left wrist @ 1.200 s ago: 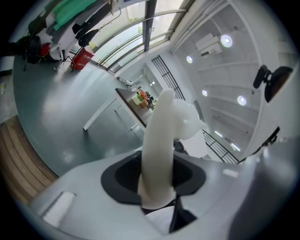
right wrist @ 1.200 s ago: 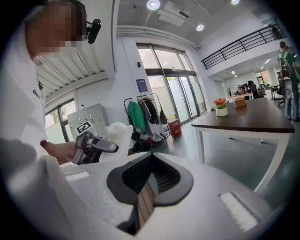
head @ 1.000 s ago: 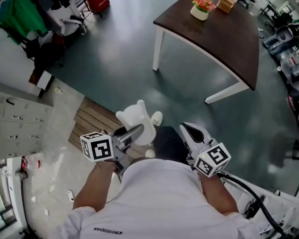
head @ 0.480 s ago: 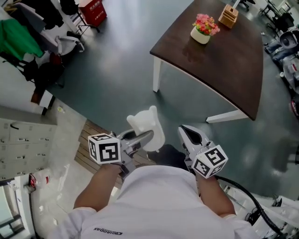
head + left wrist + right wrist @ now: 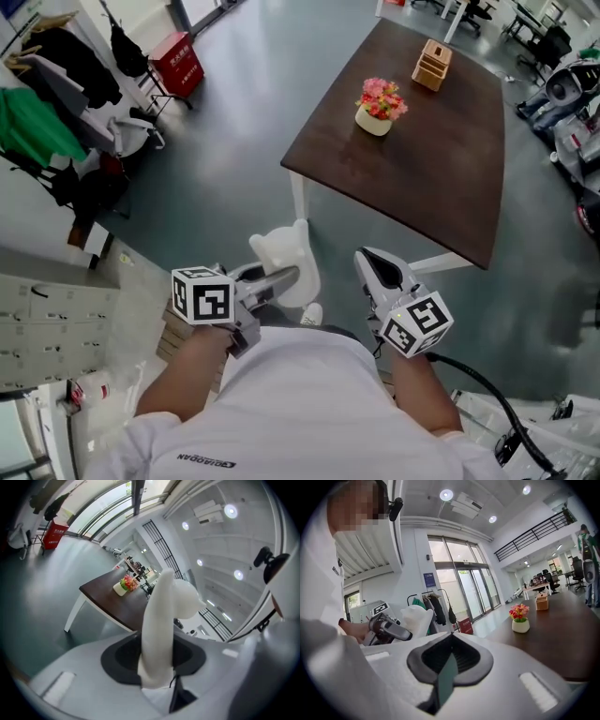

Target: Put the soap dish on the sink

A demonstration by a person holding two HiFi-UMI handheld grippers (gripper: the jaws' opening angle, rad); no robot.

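Both grippers sit nearer the desk (image 5: 431, 159) than a second ago. Left gripper (image 5: 277, 278) has its jaws clamped on the white soap dish (image 5: 287, 255), held in the air above the floor (image 5: 225, 122); right gripper (image 5: 373, 265) has its jaws closed together, empty

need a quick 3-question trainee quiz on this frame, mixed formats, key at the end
1. True or false: the soap dish sits between the right gripper's jaws.
2. What stands on the dark table besides the flower pot? A) wooden box B) kettle C) laptop
3. Fill in: the soap dish's colour is ___.
Key: 1 false, the left gripper holds it; 2 A; 3 white.
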